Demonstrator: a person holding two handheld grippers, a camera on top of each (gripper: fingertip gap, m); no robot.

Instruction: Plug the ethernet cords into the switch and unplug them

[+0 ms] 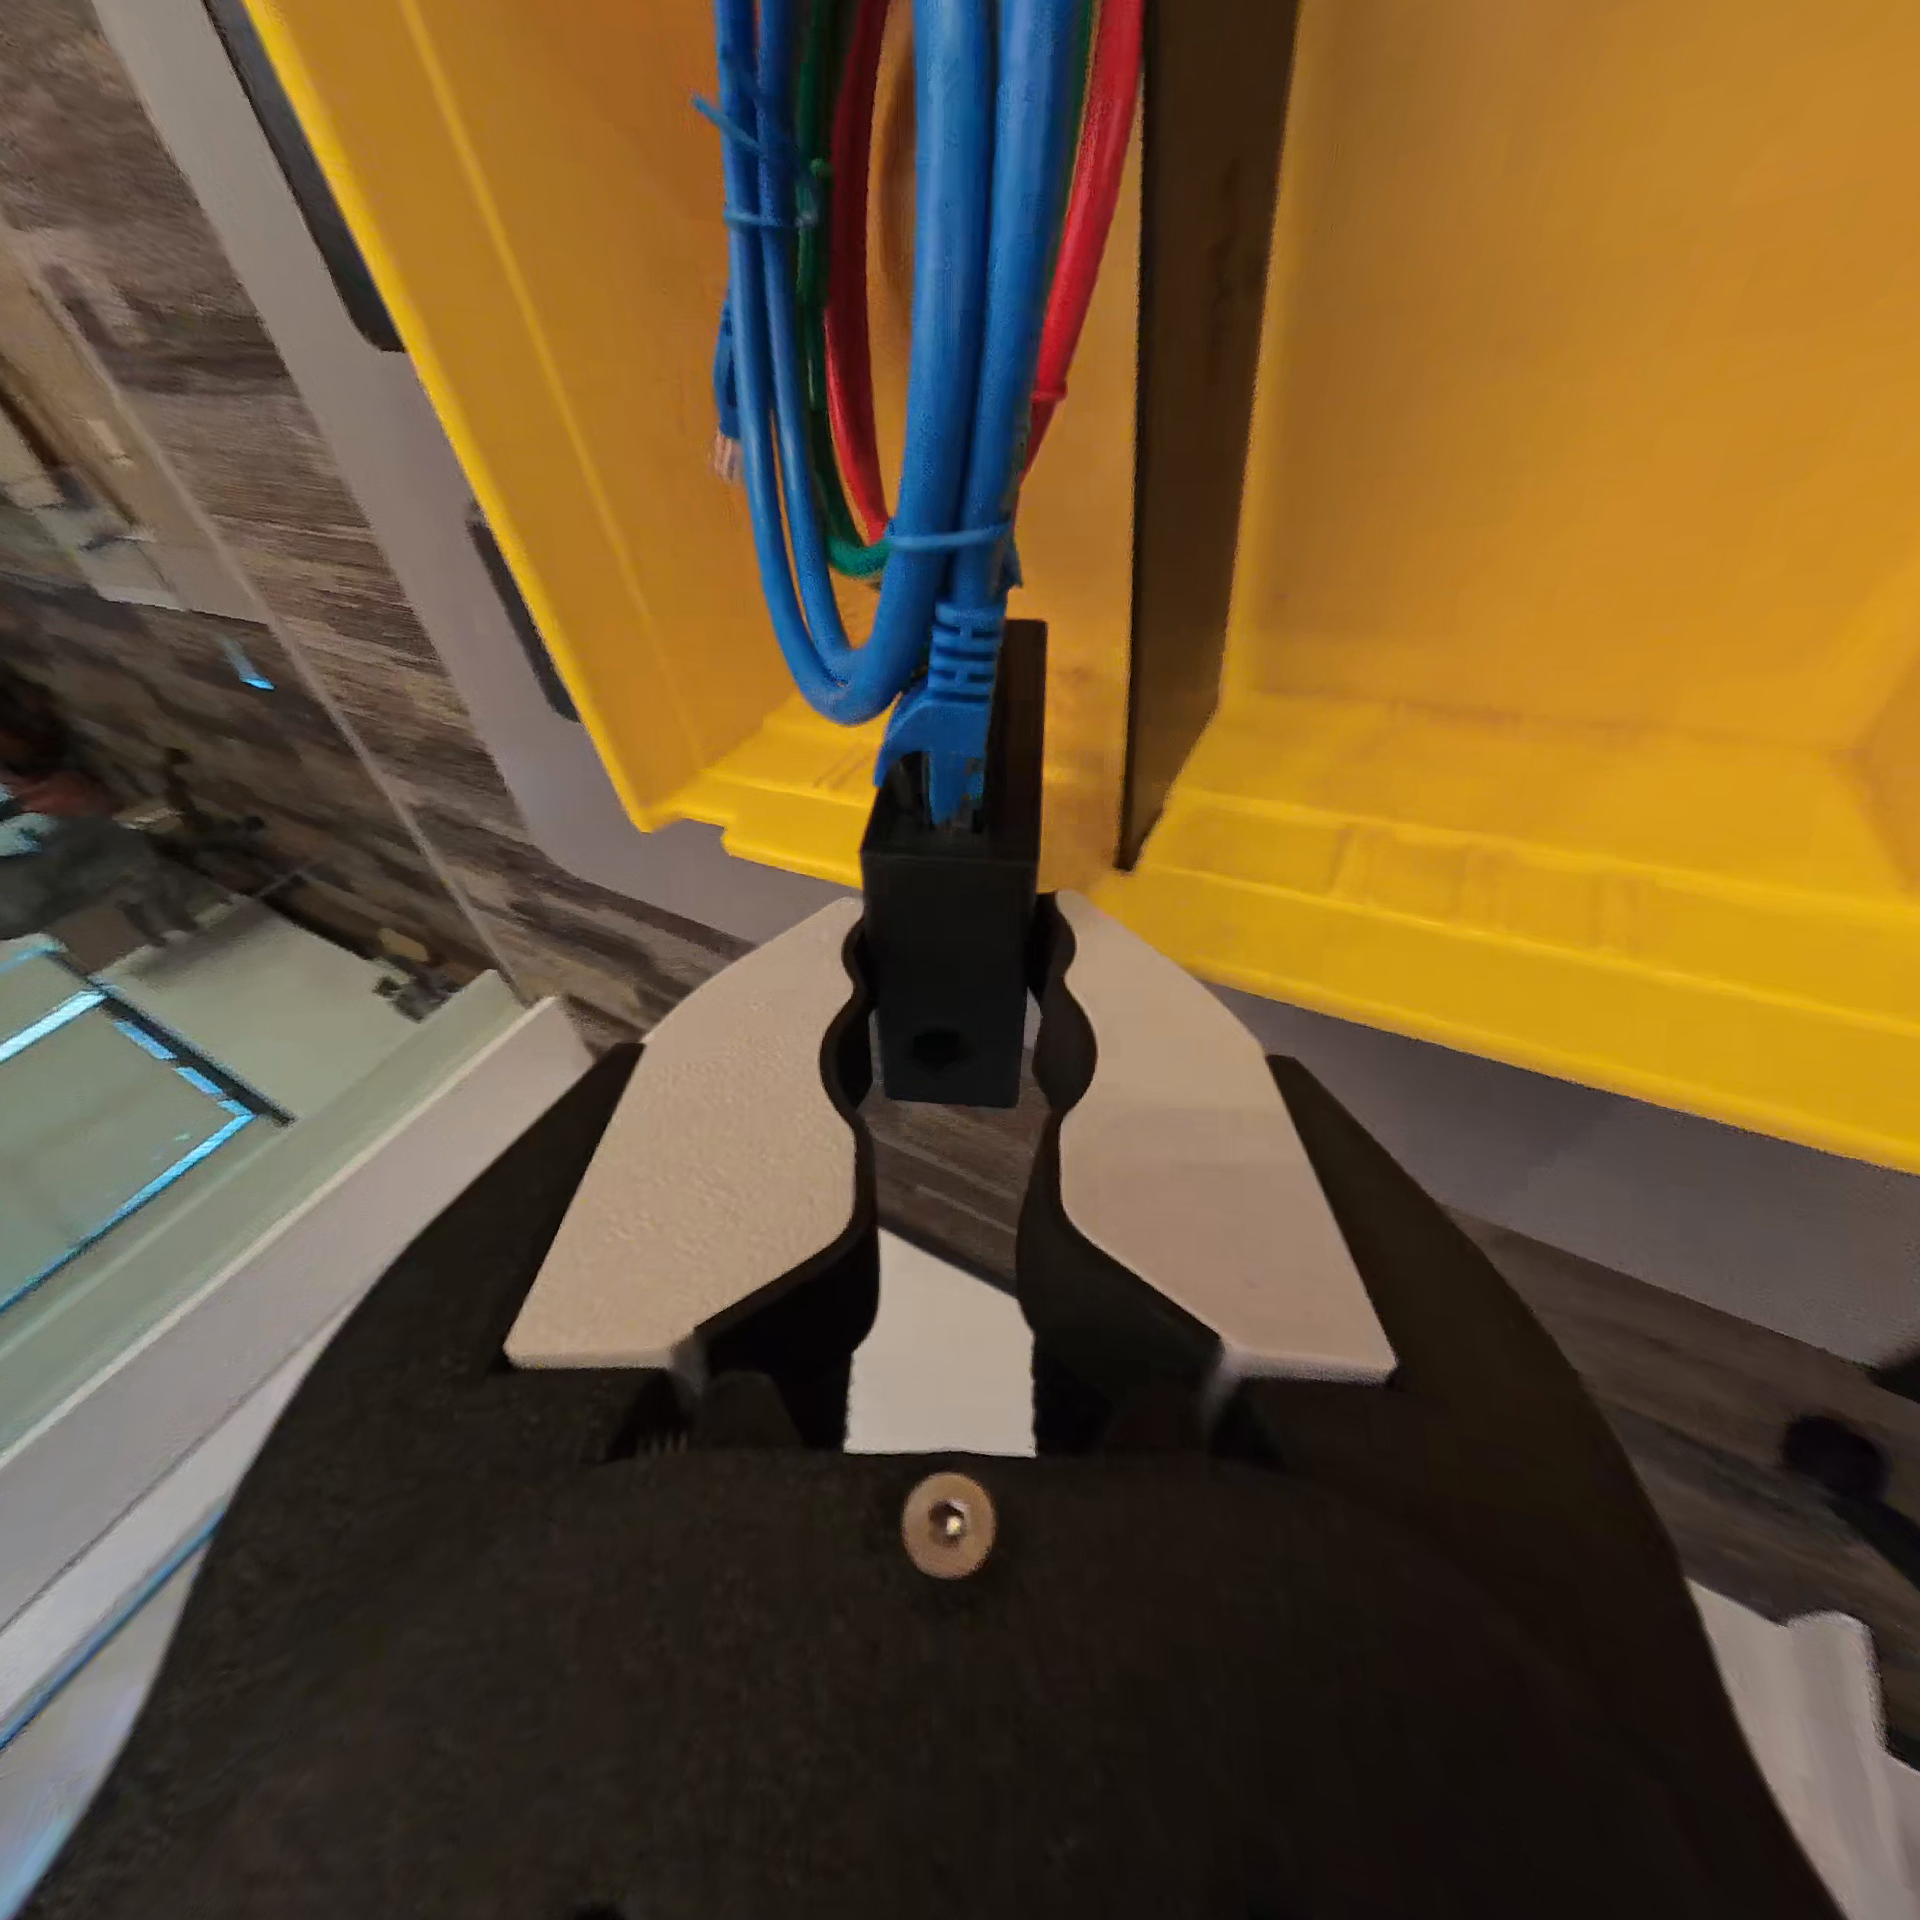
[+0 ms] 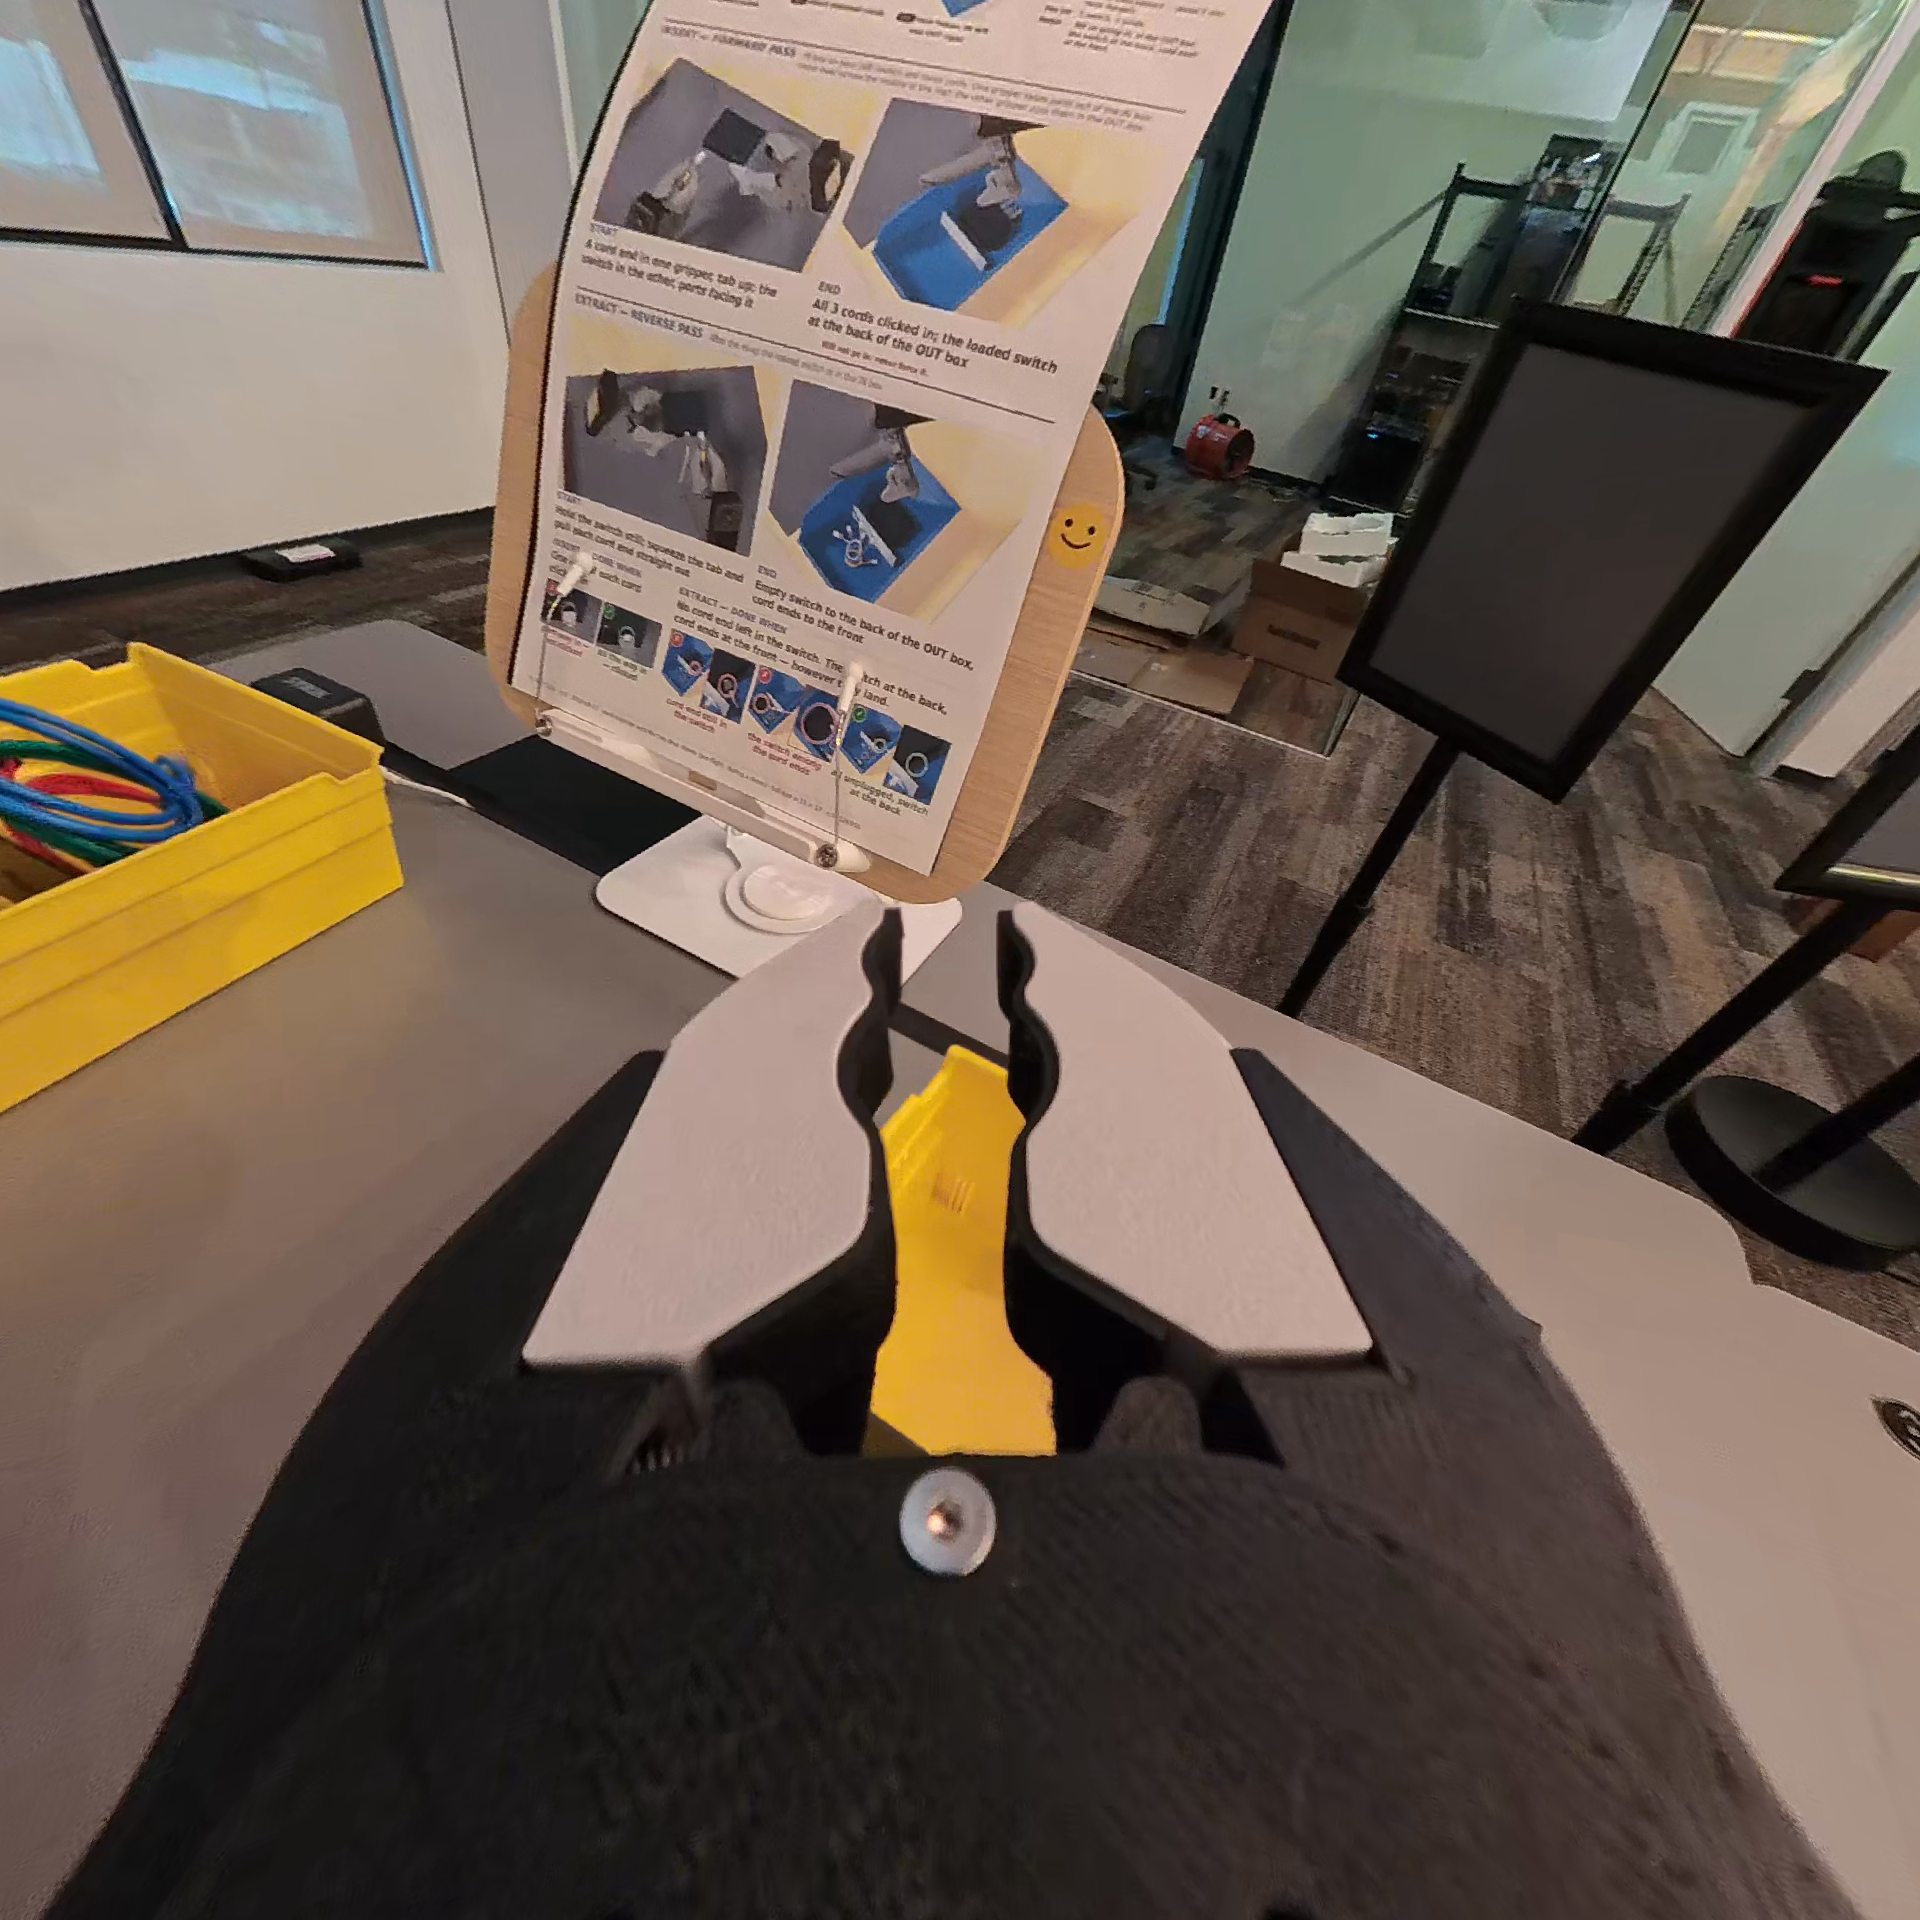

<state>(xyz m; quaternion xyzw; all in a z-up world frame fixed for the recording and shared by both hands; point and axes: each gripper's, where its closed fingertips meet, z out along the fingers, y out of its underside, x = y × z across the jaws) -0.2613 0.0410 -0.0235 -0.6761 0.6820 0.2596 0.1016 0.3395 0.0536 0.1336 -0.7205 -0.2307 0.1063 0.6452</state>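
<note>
In the left wrist view my left gripper [image 1: 951,914] is shut on a small black switch [image 1: 951,997] and holds it in front of a yellow bin [image 1: 1558,520]. A blue ethernet plug [image 1: 951,707] sits in the switch's port. Its cord joins a bundle of blue, red and green cords [image 1: 935,312] lying in the bin. In the right wrist view my right gripper [image 2: 948,935] has its jaws a little apart with nothing between the tips. It hovers over the grey table [image 2: 312,1195]. A yellow bin corner [image 2: 951,1247] shows below, through the gap.
A black divider [image 1: 1195,416] splits the bin. In the right wrist view the yellow bin [image 2: 208,883] with cords [image 2: 83,790] stands at the left. An instruction sheet on a stand [image 2: 831,416] stands ahead. A black sign on a pole [image 2: 1600,540] stands on the floor to the right. Spacing between my two grippers at the tips: around 60 centimetres.
</note>
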